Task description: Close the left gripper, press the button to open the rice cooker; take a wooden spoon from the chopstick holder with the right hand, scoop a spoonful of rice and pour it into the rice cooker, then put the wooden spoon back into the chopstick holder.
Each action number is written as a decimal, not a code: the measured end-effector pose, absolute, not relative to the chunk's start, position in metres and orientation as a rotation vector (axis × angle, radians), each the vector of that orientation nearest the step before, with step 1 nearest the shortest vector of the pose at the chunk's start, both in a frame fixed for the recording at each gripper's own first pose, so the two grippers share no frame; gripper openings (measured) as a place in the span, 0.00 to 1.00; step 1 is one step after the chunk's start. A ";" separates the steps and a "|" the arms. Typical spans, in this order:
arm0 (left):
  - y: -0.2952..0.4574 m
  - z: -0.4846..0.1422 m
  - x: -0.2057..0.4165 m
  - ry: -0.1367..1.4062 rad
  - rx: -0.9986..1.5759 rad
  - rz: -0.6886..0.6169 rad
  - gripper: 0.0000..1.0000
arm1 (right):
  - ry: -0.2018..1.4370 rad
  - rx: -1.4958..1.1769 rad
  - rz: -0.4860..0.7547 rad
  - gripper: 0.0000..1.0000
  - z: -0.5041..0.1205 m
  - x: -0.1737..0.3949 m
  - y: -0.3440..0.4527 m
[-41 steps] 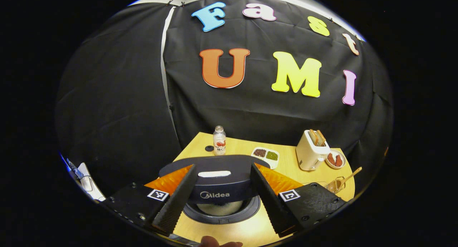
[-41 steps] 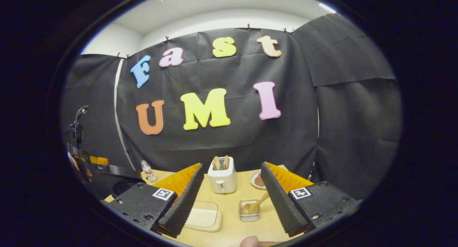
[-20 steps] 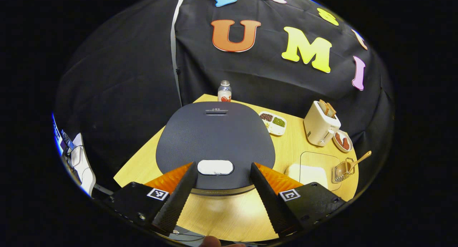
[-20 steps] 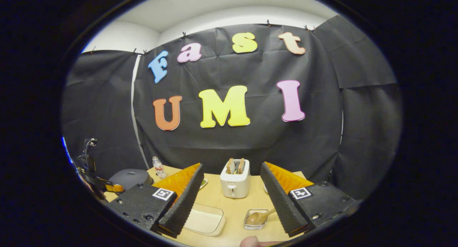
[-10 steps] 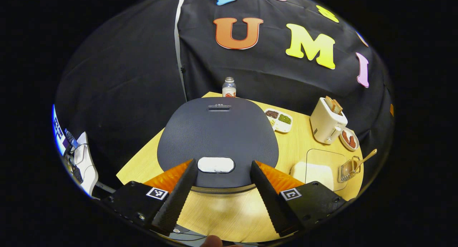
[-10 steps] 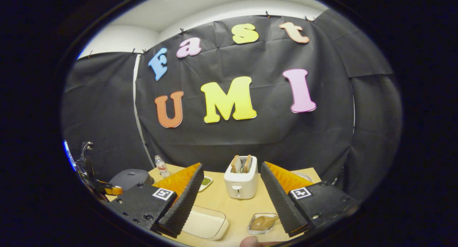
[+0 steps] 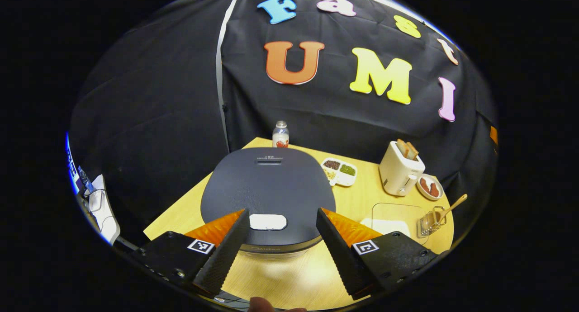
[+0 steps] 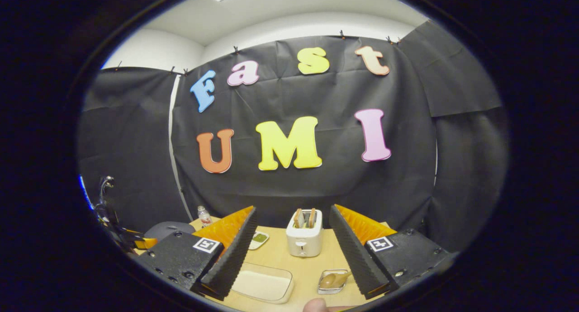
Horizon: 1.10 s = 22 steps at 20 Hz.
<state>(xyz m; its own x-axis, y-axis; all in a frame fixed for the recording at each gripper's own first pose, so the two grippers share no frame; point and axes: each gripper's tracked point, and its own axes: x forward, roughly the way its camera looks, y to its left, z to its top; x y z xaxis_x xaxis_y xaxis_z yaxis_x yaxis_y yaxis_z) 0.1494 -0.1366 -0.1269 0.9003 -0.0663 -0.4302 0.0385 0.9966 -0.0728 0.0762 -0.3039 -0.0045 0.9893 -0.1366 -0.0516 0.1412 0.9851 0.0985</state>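
Rice cooker (image 7: 268, 192) sits at the counter's (image 7: 289, 276) near-left edge, lid down, white button (image 7: 268, 221) on its near rim. Left tool (image 7: 280, 244) hovers just short of it, jaws spread wide; right tool (image 8: 291, 253) also spread, holding nothing. Risk: pressing while still spread, so the fingers straddle the button and miss. Farther right, wooden spoon (image 7: 445, 209) in chopstick holder (image 7: 427, 221) near the right edge, beside the rice tray (image 7: 389, 219); a careless grab could tip the light holder.

Dk grey cooker (image 7: 269, 190) w/ white btn (image 7: 268, 221), cream toaster (image 7: 400, 174).
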 end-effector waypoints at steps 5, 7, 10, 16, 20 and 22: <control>-0.156 -0.050 0.096 0.284 -0.069 -0.158 0.95 | -0.011 0.086 -0.183 0.97 0.026 0.019 -0.260; -0.157 -0.025 0.067 0.235 -0.061 -0.188 0.95 | -0.026 0.078 -0.194 1.00 0.032 -0.006 -0.242; -0.152 0.009 0.026 0.145 -0.033 -0.224 0.95 | -0.037 0.063 -0.211 1.00 0.035 -0.045 -0.215; -0.141 0.033 -0.036 0.047 -0.031 -0.275 0.94 | -0.007 0.033 -0.214 0.97 0.021 -0.109 -0.165; -0.137 0.032 -0.060 0.017 -0.016 -0.301 0.94 | 0.016 0.032 -0.192 1.00 0.012 -0.134 -0.139; -0.138 0.037 -0.071 0.011 -0.026 -0.310 0.94 | 0.013 0.031 -0.178 0.97 0.014 -0.138 -0.132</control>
